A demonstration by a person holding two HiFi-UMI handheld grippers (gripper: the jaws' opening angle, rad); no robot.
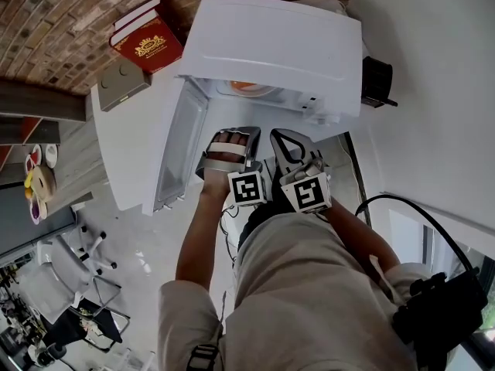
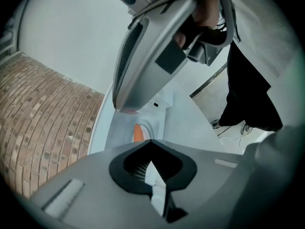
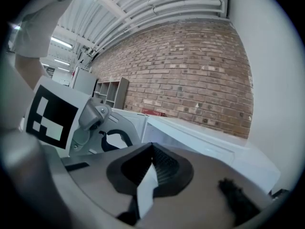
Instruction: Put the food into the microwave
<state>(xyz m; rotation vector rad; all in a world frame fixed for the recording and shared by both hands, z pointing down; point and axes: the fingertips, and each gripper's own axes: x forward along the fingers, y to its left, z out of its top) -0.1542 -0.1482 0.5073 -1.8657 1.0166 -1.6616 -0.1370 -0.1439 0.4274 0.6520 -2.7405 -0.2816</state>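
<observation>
Orange food (image 2: 137,132) inside white microwave (image 1: 271,49), door (image 1: 179,141) open, just past left claw (image 2: 151,146).

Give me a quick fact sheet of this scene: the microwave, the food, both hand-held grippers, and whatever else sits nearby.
Microwave: white, on a white counter, brick wall behind
Door: swung open to the left
Food: orange, inside the microwave
Left hand-held gripper: jaws shut, empty, in front of the open microwave
Right hand-held gripper: jaws shut, empty, beside the left one
Nearby: red book and grey box, left of the microwave
</observation>
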